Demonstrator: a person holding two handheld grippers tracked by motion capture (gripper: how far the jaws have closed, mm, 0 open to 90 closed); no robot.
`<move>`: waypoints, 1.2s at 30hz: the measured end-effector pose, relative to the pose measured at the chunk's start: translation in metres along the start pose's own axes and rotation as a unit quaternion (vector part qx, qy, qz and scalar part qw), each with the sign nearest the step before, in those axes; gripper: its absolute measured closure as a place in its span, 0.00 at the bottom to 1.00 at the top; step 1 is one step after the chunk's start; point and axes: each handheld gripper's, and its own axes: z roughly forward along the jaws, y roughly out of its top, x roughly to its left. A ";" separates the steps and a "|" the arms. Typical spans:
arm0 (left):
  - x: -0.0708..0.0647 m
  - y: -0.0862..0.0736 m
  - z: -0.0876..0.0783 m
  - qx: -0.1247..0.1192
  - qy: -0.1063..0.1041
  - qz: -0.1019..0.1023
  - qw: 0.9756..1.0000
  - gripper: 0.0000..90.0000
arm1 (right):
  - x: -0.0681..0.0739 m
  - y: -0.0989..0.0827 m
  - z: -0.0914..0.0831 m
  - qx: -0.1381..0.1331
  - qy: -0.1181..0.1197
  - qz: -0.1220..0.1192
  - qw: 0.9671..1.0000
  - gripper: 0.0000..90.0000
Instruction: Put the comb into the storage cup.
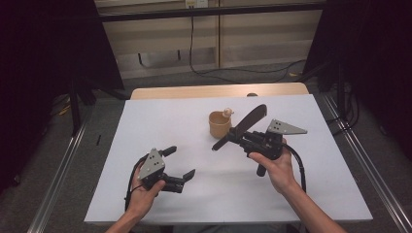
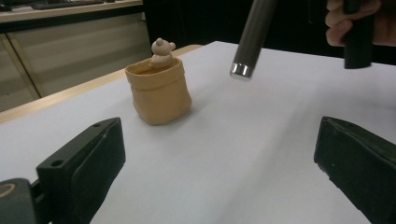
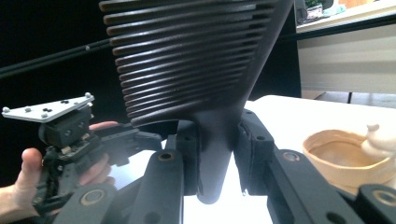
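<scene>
Nearest the person, the left gripper (image 1: 179,164) hovers low over the white bench (image 1: 145,126) with its jaws spread wide and nothing between them. Farther out, the right gripper (image 1: 236,137) has its jaws pinching a dark ribbed spatula (image 3: 196,60) at the narrow neck just below the blade, handle slanting down toward the bench, blade up. It looks light and stiff; its smooth handle might slip, so the neck seems the surest hold. Beyond it stands a soft tan pouch-shaped holder (image 2: 159,91) with a little bear figure (image 2: 162,50) at its rim.
</scene>
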 end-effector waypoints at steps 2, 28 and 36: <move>0.002 -0.003 -0.005 -0.005 0.012 -0.004 1.000 0.03 | -0.002 0.003 0.000 -0.002 -0.004 -0.002 1.000 0.81; 0.020 -0.034 -0.046 -0.032 0.116 -0.050 0.992 0.03 | -0.018 0.018 0.006 -0.001 -0.037 -0.041 0.998 0.81; 0.011 -0.028 -0.048 -0.037 0.128 -0.018 0.991 0.03 | -0.026 0.021 0.002 -0.003 -0.053 -0.045 0.998 0.81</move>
